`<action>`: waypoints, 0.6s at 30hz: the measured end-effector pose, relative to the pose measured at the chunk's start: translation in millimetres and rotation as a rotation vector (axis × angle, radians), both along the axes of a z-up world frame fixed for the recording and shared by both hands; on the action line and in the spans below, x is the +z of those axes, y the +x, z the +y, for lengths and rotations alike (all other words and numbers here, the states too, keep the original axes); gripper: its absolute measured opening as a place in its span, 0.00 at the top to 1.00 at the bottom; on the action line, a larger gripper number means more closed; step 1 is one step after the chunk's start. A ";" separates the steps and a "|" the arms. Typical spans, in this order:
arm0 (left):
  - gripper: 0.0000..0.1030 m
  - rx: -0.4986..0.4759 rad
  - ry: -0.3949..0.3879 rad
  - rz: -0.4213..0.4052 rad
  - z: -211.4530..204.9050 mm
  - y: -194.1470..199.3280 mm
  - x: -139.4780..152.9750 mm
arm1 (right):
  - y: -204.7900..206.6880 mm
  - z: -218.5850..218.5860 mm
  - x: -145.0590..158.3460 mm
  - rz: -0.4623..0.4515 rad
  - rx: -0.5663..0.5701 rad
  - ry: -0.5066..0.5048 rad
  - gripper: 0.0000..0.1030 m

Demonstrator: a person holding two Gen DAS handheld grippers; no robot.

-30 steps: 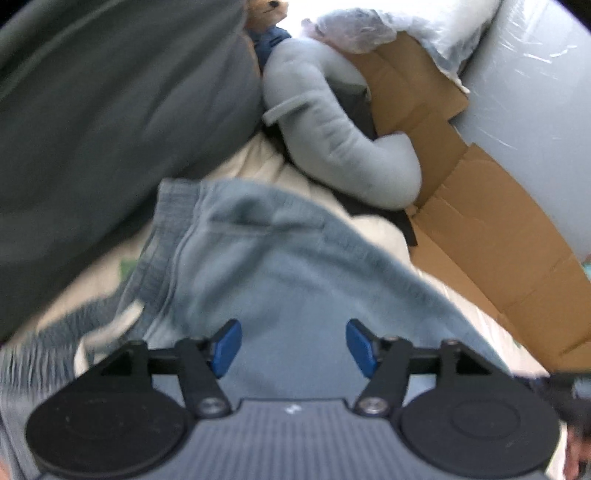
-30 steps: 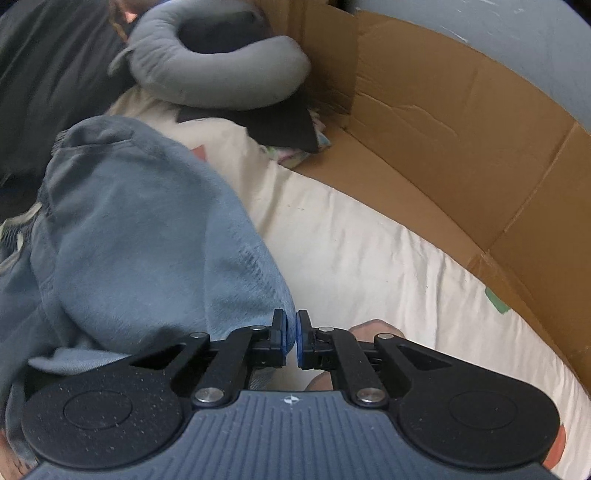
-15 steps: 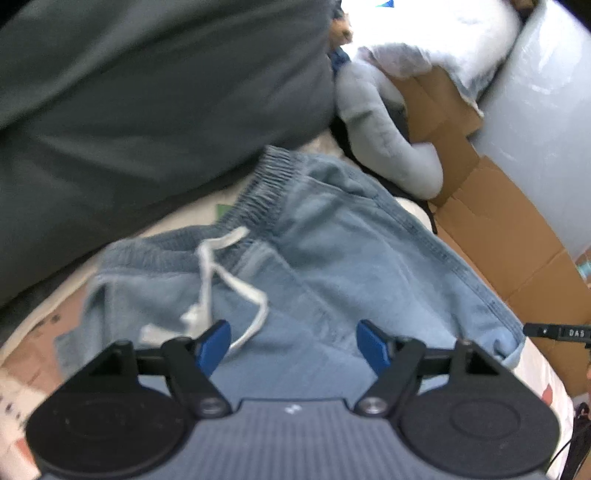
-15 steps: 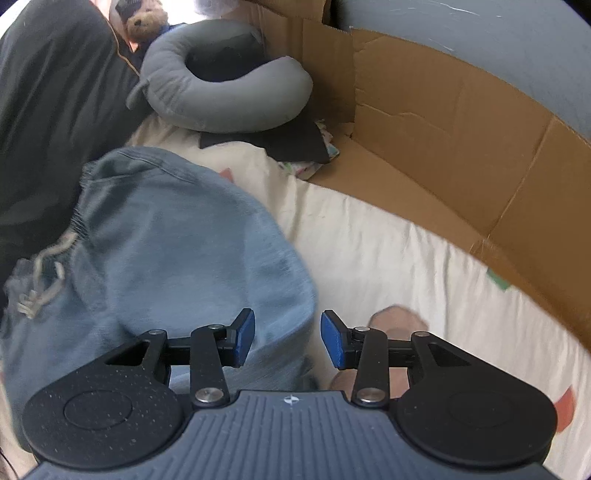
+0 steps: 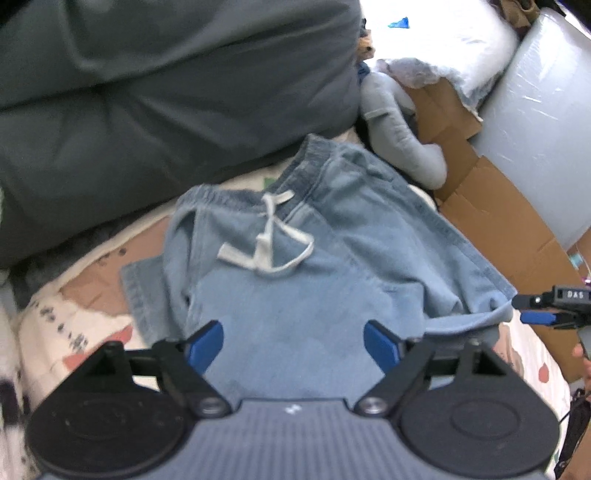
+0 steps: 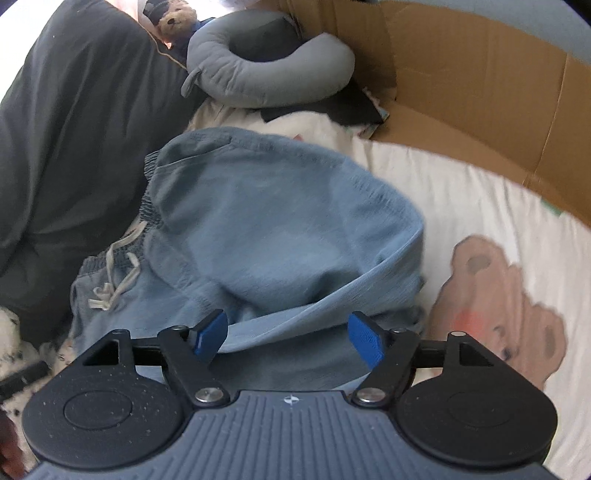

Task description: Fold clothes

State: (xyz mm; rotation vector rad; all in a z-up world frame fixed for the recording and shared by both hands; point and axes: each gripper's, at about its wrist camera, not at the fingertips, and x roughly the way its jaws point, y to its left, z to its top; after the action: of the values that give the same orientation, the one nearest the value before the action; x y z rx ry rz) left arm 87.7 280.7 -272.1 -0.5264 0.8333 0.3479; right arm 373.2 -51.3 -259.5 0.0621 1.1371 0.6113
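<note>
Light blue denim shorts (image 5: 332, 266) with a white drawstring (image 5: 269, 240) lie folded on a cream bedsheet (image 6: 461, 206), waistband toward the dark duvet. My left gripper (image 5: 293, 345) hovers open above the near fold, nothing between its blue pads. The right gripper (image 6: 288, 338) is open too, just above the loose hem at the shorts' (image 6: 277, 229) near edge. In the left wrist view the right gripper (image 5: 543, 310) shows at the far right, beside the shorts' corner.
A dark grey duvet (image 5: 147, 92) fills the left and back. A grey neck pillow (image 6: 269, 70) and a teddy bear (image 6: 175, 20) sit behind the shorts. Cardboard (image 6: 480, 81) walls the right side. The sheet carries a bear print (image 6: 506, 295).
The right gripper was shut on the shorts' edge a second ago and has opened, letting go. Both grippers have pulled back, so more of the shorts shows.
</note>
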 end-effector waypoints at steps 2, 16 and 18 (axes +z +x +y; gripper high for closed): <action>0.16 0.006 -0.011 0.009 -1.4 -7.0 -8.9 | -7.3 5.7 -4.2 0.013 0.000 0.016 0.25; 0.12 -0.067 -0.131 -0.017 -40.1 -36.7 -83.7 | -17.4 21.4 -69.0 0.214 -0.303 0.207 0.26; 0.12 -0.062 -0.148 -0.028 -42.4 -37.7 -90.5 | -19.8 22.5 -75.8 0.216 -0.333 0.223 0.27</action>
State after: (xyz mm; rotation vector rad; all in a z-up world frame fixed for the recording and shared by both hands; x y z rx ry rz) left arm 50.0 238.3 -362.6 -0.6404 0.8504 0.2226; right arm 353.4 -28.8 -335.3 0.5091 1.2283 0.4370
